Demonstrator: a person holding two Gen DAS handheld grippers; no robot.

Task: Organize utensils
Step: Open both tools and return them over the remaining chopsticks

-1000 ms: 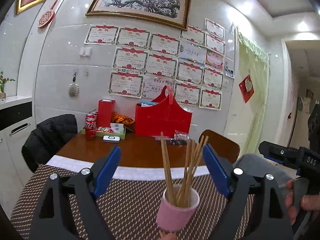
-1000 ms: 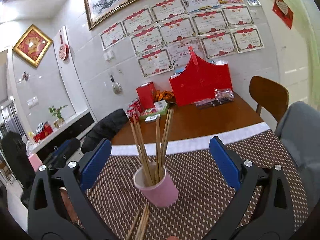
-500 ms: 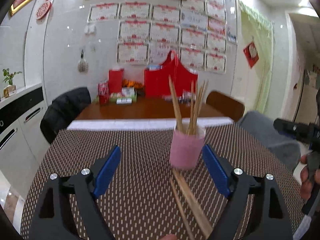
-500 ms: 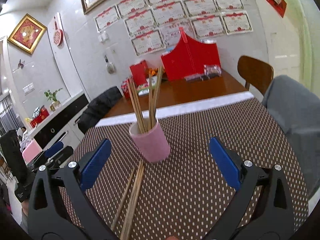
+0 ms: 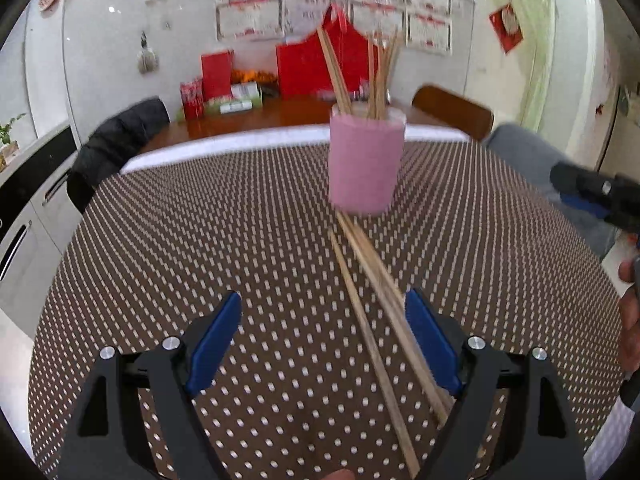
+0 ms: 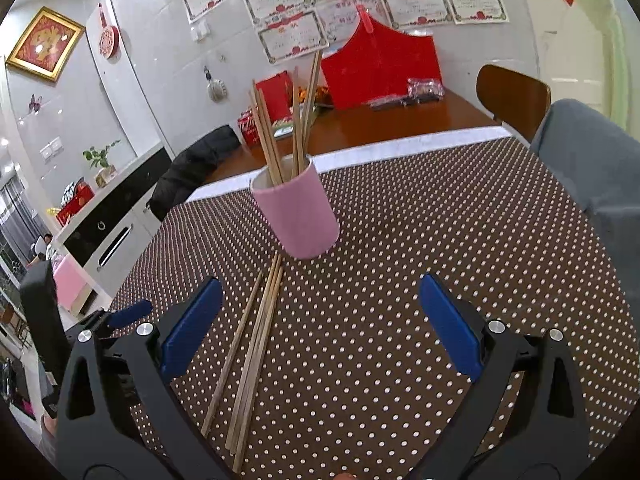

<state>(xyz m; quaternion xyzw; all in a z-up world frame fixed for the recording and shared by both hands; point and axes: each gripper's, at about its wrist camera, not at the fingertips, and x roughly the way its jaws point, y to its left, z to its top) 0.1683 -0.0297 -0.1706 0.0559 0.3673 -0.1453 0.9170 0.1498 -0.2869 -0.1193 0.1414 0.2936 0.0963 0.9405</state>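
So both my claws are wide open with nothing in them right now: left gripper [image 5: 322, 338] and right gripper [image 6: 320, 322] hover low over the brown woven placemat with white dots [image 6: 420, 280]. The loose wooden chopsticks [image 5: 376, 300] lie flat on the mat in a rough bundle, far ends just beside the base of the pink cylindrical cup [image 6: 298, 216], which stands upright with more chopsticks in it. In the left view the bundle runs toward my right-hand blue pad [image 5: 432, 344], one stick slightly apart. These look light, stiff and thin, and probably a bit slick, so they could roll or scissor when pinched. I'd grab near the middle, across the sticks, and go gentle, since the cup looks easy to tip.
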